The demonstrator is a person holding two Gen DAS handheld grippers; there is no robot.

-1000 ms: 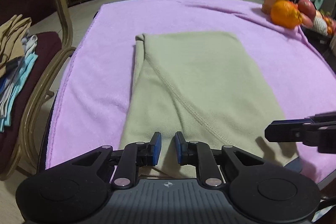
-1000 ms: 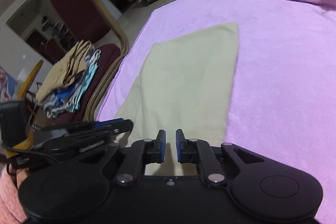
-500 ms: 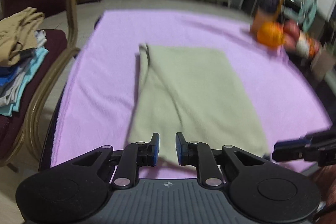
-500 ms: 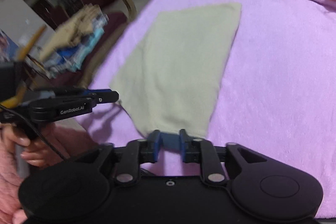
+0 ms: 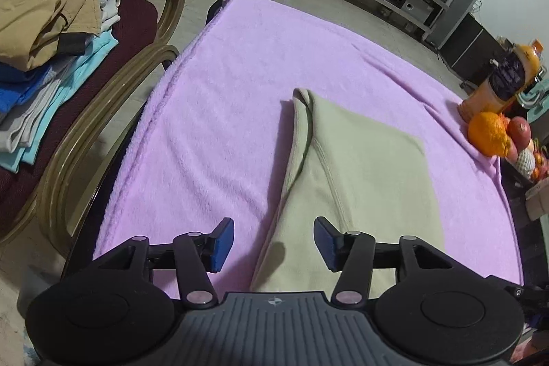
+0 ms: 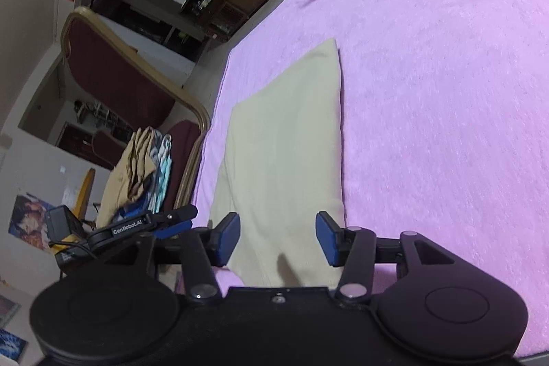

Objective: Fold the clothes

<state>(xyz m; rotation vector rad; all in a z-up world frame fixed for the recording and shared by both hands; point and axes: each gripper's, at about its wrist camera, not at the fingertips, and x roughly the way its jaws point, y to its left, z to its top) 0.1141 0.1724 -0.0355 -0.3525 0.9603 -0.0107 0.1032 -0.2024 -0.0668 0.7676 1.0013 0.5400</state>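
Note:
A pale beige garment [image 5: 357,174] lies folded flat in a long strip on the pink blanket [image 5: 219,112]; it also shows in the right wrist view [image 6: 284,146]. My left gripper [image 5: 272,244] is open and empty above the garment's near left edge. My right gripper [image 6: 278,239] is open and empty above the garment's near end. The left gripper's fingers [image 6: 178,222] show at the left of the right wrist view.
A maroon chair [image 5: 133,23] with a brass frame stands left of the table and holds a stack of folded clothes [image 5: 51,23]. An orange [image 5: 489,134], other fruit and a juice bottle [image 5: 504,81] sit at the far right corner.
Both grippers have opened from shut and let go of the garment, which now lies flat. Both have drawn back and risen from its near end.

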